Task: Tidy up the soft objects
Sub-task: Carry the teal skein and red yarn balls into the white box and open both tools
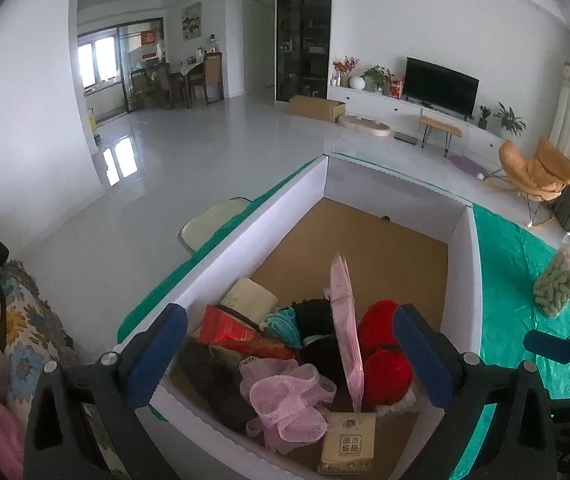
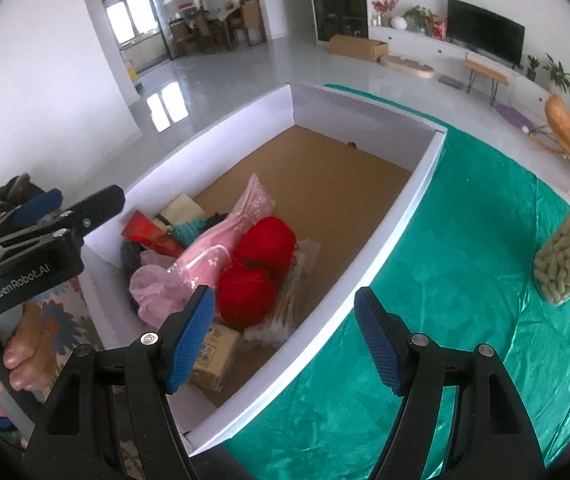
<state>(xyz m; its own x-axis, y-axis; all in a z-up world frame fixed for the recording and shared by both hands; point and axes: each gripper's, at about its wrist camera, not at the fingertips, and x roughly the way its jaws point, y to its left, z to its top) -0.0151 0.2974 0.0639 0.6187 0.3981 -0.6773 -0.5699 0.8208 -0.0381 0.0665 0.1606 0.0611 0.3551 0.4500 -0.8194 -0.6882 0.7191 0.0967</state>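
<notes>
The left gripper [image 1: 289, 354] hangs above the near end of the white box [image 1: 253, 228], its blue-padded fingers [image 1: 157, 356] spread wide with nothing between them. Under them lie the soft things, heaped at the near end of the box's brown floor: a pink mesh sponge [image 1: 285, 404], two red yarn balls [image 1: 383, 356], a pink packet [image 1: 345, 328] standing on edge, a black bundle [image 1: 317, 320], a teal piece [image 1: 283, 326], a red packet [image 1: 237, 332], a cream roll [image 1: 249, 296] and a small tan tissue pack [image 1: 347, 446] nearest the camera. The far half of the box is bare.

The right gripper [image 2: 285, 340] hovers over the box's right wall [image 2: 385, 236], fingers [image 2: 191, 336] likewise spread and empty; one finger is over the heap, the other over the green cloth [image 2: 425, 280] covering the bench. A hand [image 2: 1, 368] at the left edge holds the left gripper's handle. On the cloth, far right, lies a clear jar [image 2: 569, 248] of pale green pellets, tilted.
</notes>
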